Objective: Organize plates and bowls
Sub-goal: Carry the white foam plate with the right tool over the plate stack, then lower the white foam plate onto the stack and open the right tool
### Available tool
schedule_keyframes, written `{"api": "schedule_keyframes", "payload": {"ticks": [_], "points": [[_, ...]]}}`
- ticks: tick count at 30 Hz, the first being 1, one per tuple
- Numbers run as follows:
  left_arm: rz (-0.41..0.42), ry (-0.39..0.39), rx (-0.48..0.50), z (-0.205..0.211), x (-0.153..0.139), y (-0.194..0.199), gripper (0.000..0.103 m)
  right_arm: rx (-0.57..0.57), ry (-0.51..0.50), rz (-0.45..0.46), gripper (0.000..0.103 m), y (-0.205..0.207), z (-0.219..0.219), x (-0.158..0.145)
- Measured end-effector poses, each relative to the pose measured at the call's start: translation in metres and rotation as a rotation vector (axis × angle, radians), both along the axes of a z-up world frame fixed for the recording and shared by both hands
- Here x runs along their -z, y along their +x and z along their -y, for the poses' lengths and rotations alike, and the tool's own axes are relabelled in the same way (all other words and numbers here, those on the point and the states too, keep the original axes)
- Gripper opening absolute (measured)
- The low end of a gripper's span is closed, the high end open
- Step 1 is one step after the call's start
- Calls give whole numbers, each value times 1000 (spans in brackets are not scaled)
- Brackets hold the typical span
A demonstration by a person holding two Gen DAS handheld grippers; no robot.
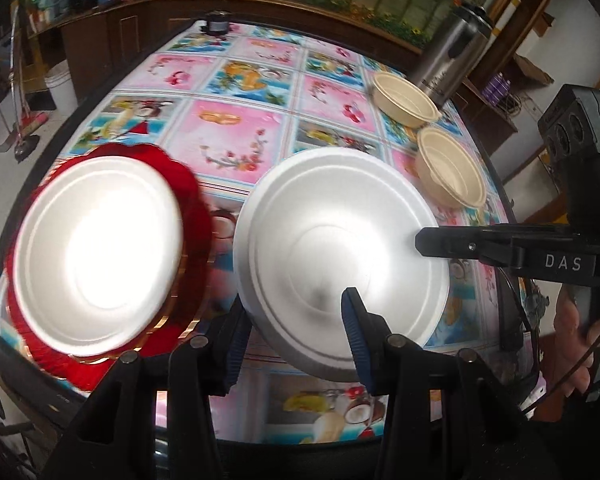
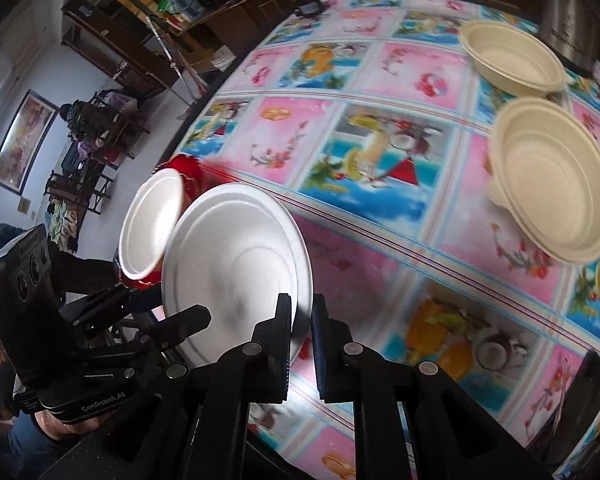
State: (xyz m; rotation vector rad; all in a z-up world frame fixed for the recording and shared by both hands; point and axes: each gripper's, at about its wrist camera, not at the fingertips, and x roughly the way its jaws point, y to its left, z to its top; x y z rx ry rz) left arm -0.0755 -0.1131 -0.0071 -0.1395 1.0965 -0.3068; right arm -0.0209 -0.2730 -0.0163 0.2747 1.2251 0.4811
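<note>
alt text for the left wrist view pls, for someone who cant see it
A white plate is lifted off a bright patterned tablecloth, the right gripper shut on its right rim and the left gripper at its near edge. Left of it, another white plate sits on a red one; two beige bowls stand far right.

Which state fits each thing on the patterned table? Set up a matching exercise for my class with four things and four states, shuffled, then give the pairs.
Things
1. lifted white plate
2. second white plate
3. cream bowls
4. steel flask

States
A. upright at the table's far edge
B. lying on a red plate
C. gripped at its rim by the right gripper
D. empty, side by side

Pairs: 1-C, 2-B, 3-D, 4-A
</note>
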Motion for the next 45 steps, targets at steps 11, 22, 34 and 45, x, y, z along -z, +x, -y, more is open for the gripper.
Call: {"api": "schedule_keyframes", "payload": {"ticks": [11,22,34,45], "points": [[11,-2,-130,-84,-9,-1,43,-87,31,10,11,23,-82,-11],[11,8,-161,-130,-8,11,46,-111,45,0,11,43,-135,-8],[-28,-13,-175,-152,7,21,46,-86,46,-34,11,55,-157,2],[-24,-27,-181,-156,6,19,50,-76,35,-37,14,51,-159,1]]}}
